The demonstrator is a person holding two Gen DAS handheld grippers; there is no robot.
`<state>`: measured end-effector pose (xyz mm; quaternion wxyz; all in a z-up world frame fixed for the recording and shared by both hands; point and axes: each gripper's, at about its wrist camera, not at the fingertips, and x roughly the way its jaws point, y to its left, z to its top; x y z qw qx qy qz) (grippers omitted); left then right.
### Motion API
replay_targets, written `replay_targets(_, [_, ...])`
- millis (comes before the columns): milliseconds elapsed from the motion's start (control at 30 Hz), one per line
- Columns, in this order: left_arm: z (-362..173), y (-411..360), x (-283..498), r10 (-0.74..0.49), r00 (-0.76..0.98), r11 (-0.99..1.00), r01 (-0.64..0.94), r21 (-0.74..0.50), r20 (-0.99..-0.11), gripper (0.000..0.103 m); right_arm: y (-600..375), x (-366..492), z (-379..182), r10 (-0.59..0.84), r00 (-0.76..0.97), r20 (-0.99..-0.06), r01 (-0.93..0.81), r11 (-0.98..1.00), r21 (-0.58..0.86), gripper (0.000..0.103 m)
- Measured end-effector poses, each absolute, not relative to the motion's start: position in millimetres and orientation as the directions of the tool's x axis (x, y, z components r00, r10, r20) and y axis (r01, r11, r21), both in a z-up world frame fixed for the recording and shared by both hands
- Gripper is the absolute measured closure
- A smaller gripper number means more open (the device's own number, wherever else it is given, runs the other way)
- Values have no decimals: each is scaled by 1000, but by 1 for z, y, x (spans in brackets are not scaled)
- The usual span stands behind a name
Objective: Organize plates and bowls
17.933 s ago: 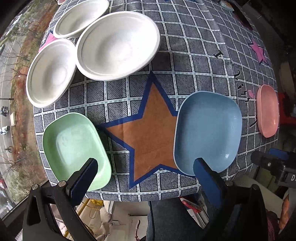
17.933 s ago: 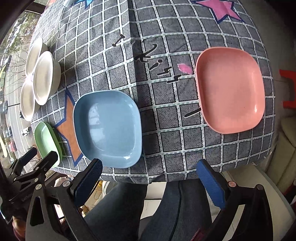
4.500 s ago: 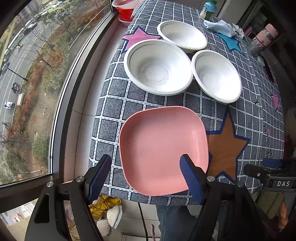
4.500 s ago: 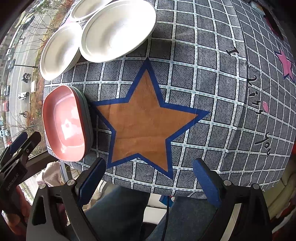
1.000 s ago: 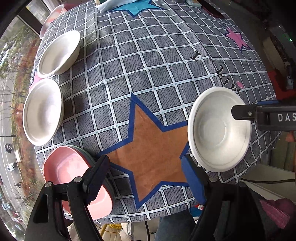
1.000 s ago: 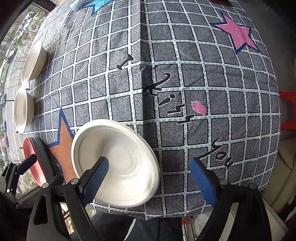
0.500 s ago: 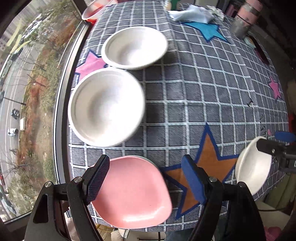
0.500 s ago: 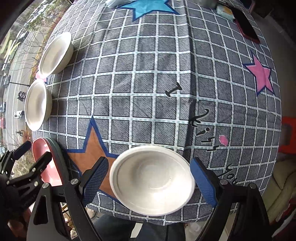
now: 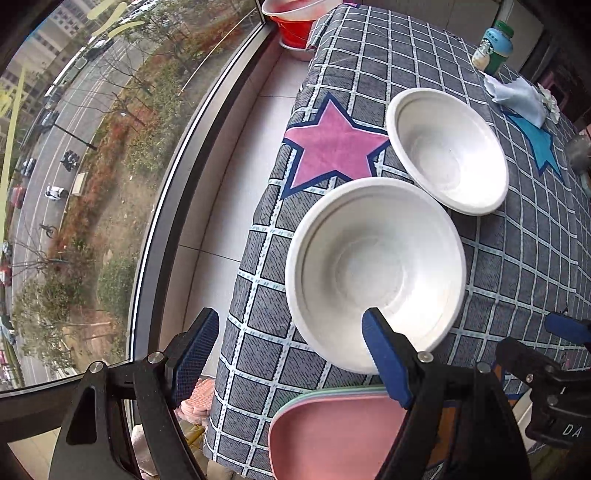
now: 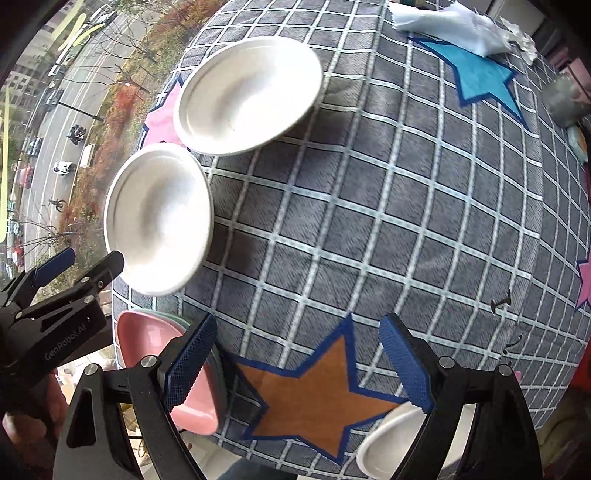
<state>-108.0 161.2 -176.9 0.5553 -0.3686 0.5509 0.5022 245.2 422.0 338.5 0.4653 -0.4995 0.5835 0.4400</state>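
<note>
Two white bowls sit near the table's window edge: a near bowl [image 9: 375,271] [image 10: 159,218] and a far bowl [image 9: 445,149] [image 10: 247,96]. A stack of plates with a pink plate [image 9: 332,435] [image 10: 155,354] on top lies at the table's front corner. A third white bowl [image 10: 391,439] rests at the front edge under my right gripper's right finger. My left gripper [image 9: 291,354] is open, its right finger over the near bowl's rim. My right gripper [image 10: 295,362] is open and empty above the orange star [image 10: 317,395].
The table wears a grey checked cloth [image 10: 388,206] with pink [image 9: 332,147] and blue stars [image 10: 480,77]. A crumpled cloth [image 10: 450,26], a bottle [image 9: 495,46] and a red basin [image 9: 295,18] stand at the far end. A window [image 9: 92,147] runs along the left.
My left gripper has moved forward toward the near white bowl. My right gripper has let go of the third white bowl, which now lies at the front edge, and has moved left.
</note>
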Motion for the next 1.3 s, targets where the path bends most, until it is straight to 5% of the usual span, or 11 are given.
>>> replay_targets(367, [-213, 199, -115, 132, -140, 205, -965, 165, -981, 23, 494, 226, 233, -189, -81, -979, -991, 121, 59, 12])
replay_targets(500, [-228, 207, -112, 90, -125, 216, -966, 142, -988, 46, 512, 218, 190, -204, -94, -974, -991, 116, 72, 14])
replay_targets(633, [-235, 208, -105, 61, -75, 220, -972, 87, -995, 69, 515, 210, 165, -217, -148, -965, -983, 136, 120, 47])
replay_targets(700, [-233, 202, -96, 81, -97, 249, -962, 115, -992, 69, 505, 214, 154, -212, -203, -956, -971, 169, 168, 62])
replay_targets(833, [-232, 192, -74, 57, -79, 295, -951, 93, -995, 71, 491, 215, 151, -224, -180, -958, -978, 143, 151, 73])
replay_targets(1300, [-241, 121, 51, -29, -15, 461, -887, -1, -999, 70, 401, 304, 166, -265, -93, -960, -971, 240, 28, 74])
